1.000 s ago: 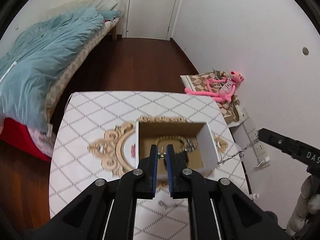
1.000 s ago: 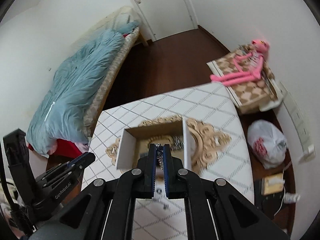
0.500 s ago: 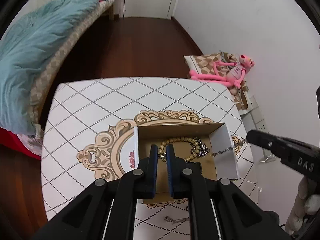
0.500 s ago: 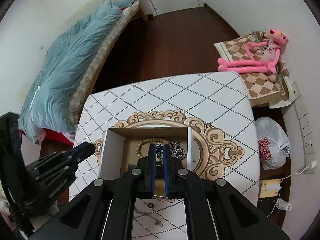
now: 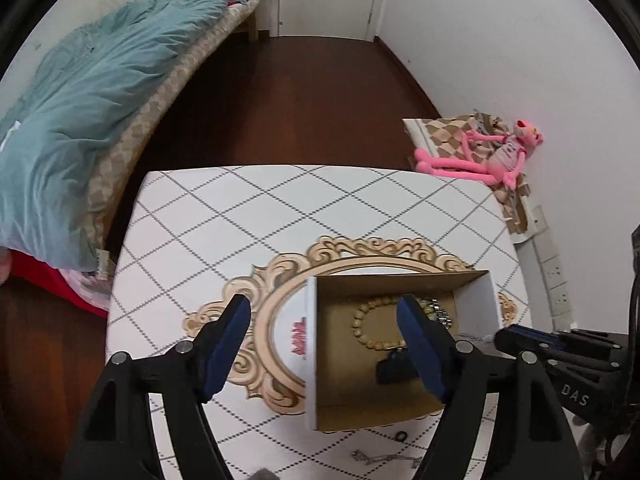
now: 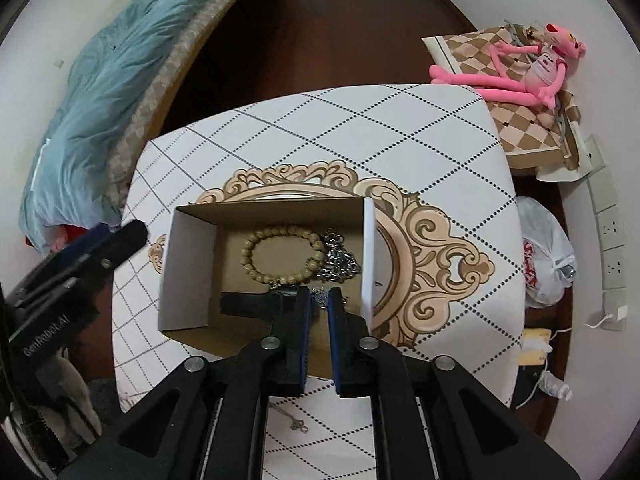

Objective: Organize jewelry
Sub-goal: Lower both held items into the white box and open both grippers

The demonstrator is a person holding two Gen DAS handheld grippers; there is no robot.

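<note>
Your box (image 6: 192, 268) sits open on the worktop (image 6: 432, 152), brown inside with white outer walls, right over the gold scroll print. In it there's a bead bracelet (image 6: 280, 258) lying flat as a ring of tan wooden beads, a heap of silver chain (image 6: 338, 260) touching its right side, and a black thing (image 6: 248, 304) along the near edge, can't tell what that is. Your right gripper (image 6: 319, 300) points down into the box near that edge; its fingers are just starting to part, with a narrow gap and a bit of fine silver chain between the tips. Your left gripper (image 5: 324, 320) is spreading wide and holding nothing, one finger outside the box's left wall, the other over the inside by the bracelet. Outside the box, a thin chain (image 6: 294, 420) and a small dark ring (image 5: 401, 436) lie on the worktop's near edge.
</note>
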